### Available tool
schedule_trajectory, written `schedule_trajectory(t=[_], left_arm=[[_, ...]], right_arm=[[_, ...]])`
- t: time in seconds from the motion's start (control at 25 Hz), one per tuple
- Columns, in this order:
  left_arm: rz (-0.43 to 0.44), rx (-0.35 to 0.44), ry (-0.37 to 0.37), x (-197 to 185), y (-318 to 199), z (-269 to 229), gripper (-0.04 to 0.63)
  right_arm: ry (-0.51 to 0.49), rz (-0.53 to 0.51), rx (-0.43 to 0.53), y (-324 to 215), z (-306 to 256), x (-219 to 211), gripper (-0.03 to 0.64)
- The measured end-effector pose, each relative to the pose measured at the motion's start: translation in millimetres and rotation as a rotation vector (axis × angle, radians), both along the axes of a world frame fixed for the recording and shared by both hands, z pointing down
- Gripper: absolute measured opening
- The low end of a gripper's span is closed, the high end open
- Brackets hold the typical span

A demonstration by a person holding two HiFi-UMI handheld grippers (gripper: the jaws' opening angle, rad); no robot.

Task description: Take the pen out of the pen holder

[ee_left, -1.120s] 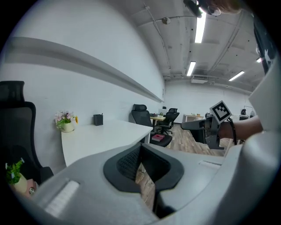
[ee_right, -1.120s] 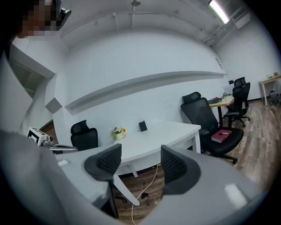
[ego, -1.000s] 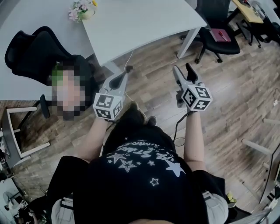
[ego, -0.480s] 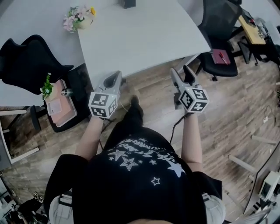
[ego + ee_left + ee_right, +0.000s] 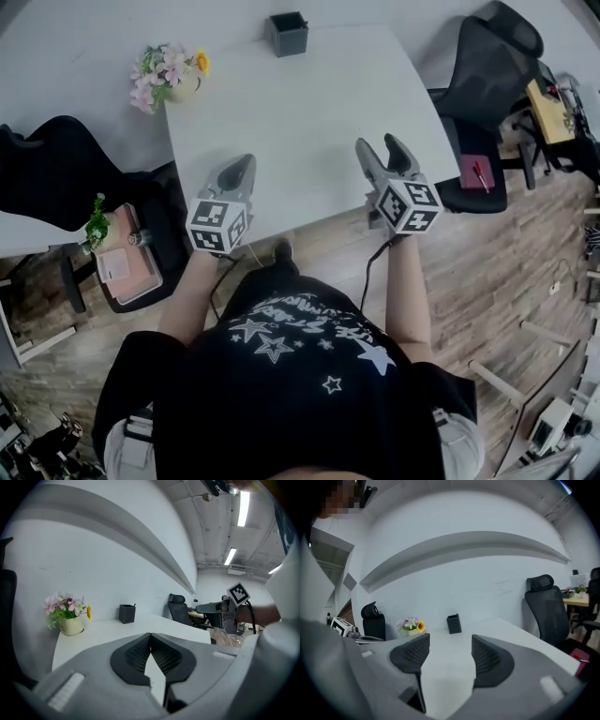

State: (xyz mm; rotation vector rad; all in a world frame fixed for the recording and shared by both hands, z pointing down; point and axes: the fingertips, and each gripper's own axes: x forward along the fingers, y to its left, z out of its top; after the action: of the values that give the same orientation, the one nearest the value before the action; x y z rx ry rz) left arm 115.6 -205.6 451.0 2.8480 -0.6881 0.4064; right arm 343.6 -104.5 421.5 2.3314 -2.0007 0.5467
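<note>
Pen holder [image 5: 288, 34] upright at far edge of table [image 5: 309, 122], left tool [image 5: 244, 164] closed, right tool [image 5: 378, 145] open, empty

Dark pen holder [image 5: 287, 34] at far edge of white table [image 5: 309, 122]

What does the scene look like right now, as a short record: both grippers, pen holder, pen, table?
left gripper: shut, empty, over the table's near edge
right gripper: open, nothing between the jaws, over the table's near edge
pen holder: dark, square, upright at the table's far edge, apart from both grippers
pen: only a thin tip shows above the holder's rim
table: white
flowers: small pot at the table's far left corner
</note>
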Motion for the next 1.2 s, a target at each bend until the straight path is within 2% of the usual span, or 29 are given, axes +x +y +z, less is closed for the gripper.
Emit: schedule_trajectory(t=[0.2,0.4,0.64,1.0,1.16,1.2], left_arm=[[-0.039,0.012,-0.001,13,-42,-3,0.011],[-0.088,0.030,0.006,26,-61,-13,0.011],[-0.221,0.051,-0.022,31,-86,-20,0.011],[-0.415,0.063,-0.043,48,-126,-35,0.011],[-0.470,0.073,-0.060,54,-140,-36,0.011],[-0.481,0.073,-0.066,53,-142,-35,0.011]], right_arm=[[0.017,-0.044,0.012,-57,-9,17,0.284],[0.010,-0.095,0.016,-96,-14,37,0.284],[-0.003,-0.230,0.040,-162,-22,56,0.284],[-0.017,-0.401,0.026,-271,-20,80,0.284],[-0.011,-0.450,0.020,-307,-12,87,0.281],[-0.008,-0.458,0.018,-315,-9,87,0.264]])
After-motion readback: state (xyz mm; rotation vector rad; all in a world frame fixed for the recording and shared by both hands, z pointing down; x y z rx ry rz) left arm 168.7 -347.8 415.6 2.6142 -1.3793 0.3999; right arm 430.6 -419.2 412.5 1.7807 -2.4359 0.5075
